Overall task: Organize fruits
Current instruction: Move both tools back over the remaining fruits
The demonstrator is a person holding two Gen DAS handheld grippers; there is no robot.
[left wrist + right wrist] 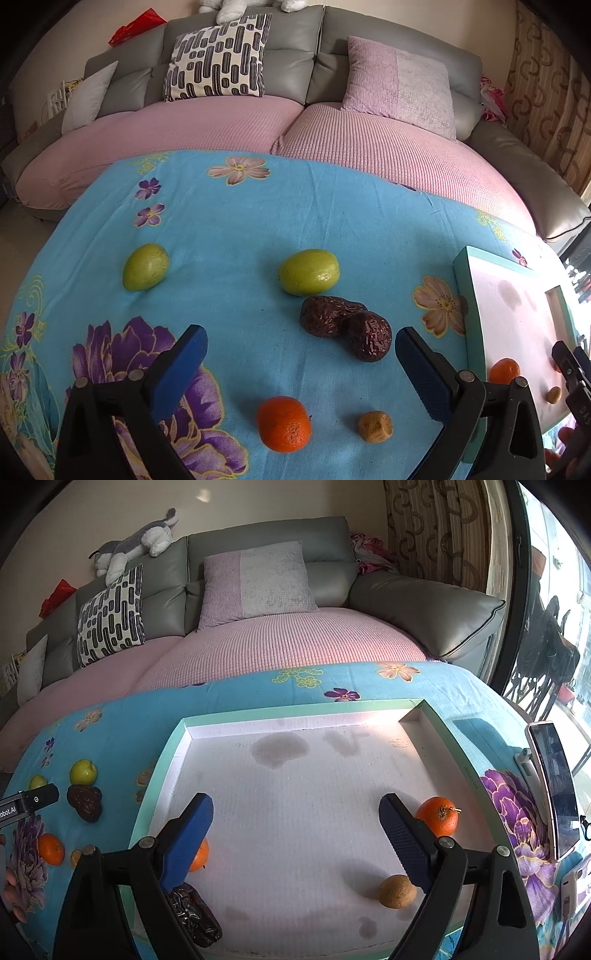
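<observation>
Big white tray (295, 794) sits under the right gripper (295, 834), jaws apart and empty. Left gripper (301, 362) hangs wide open too; the loose orange (283, 424) lies just below and between its fingers. Best to drop straight down, centre it, squeeze gently.

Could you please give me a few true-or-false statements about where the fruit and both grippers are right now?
1. Both the left gripper and the right gripper are open and empty. True.
2. Two green fruits lie inside the tray. False: they lie on the blue cloth.
3. Two dark red dates touch each other on the cloth. True.
4. The tray holds no oranges. False: two oranges lie in it.
</observation>
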